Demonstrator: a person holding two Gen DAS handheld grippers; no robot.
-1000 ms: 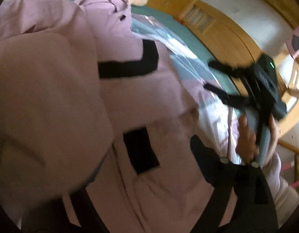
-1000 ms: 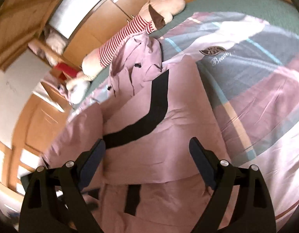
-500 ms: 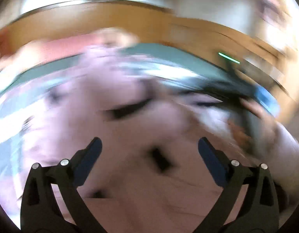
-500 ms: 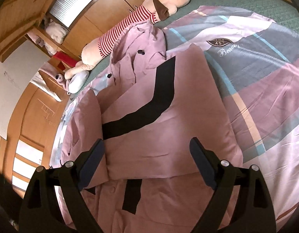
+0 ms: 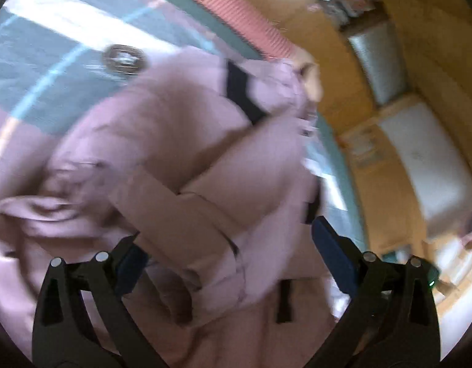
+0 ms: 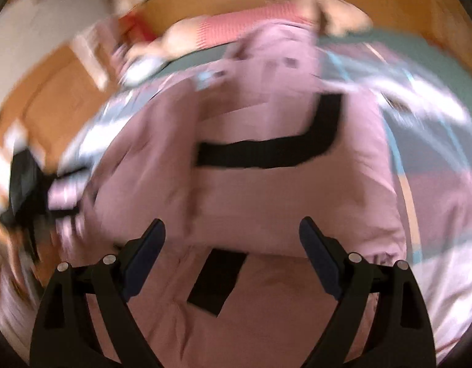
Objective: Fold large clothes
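We see a large pink garment [image 6: 266, 190] with black stripes spread over the bed [image 6: 435, 165], which wears a patchwork cover of teal, pink and white. Both views are smeared by motion, so fine detail is lost.

From the right wrist view, our right tongs [image 6: 231, 245] stand open, jaws wide apart, holding nothing, above the near part of the garment. A folded panel of the pink cloth lies across the middle, with a long black stripe [image 6: 266, 153] running along it and bending up toward the far side of the bed. A short black patch [image 6: 217, 279] shows on the layer below, between the two jaws. At the left edge of this view a dark blurred shape is our left tongs [image 6: 24, 190], just beside the garment's left edge; we cannot tell from here how it stands.

From the left wrist view, our left tongs [image 5: 226, 254] are also open, with nothing between the jaws. A folded pink sleeve [image 5: 187, 220] runs diagonally under them. A round badge [image 5: 124, 58] is printed on the bed cover just beyond the cloth. A striped plush toy [image 6: 236, 27] lies along the far edge of the bed, against wooden cabinets [image 5: 389, 184].
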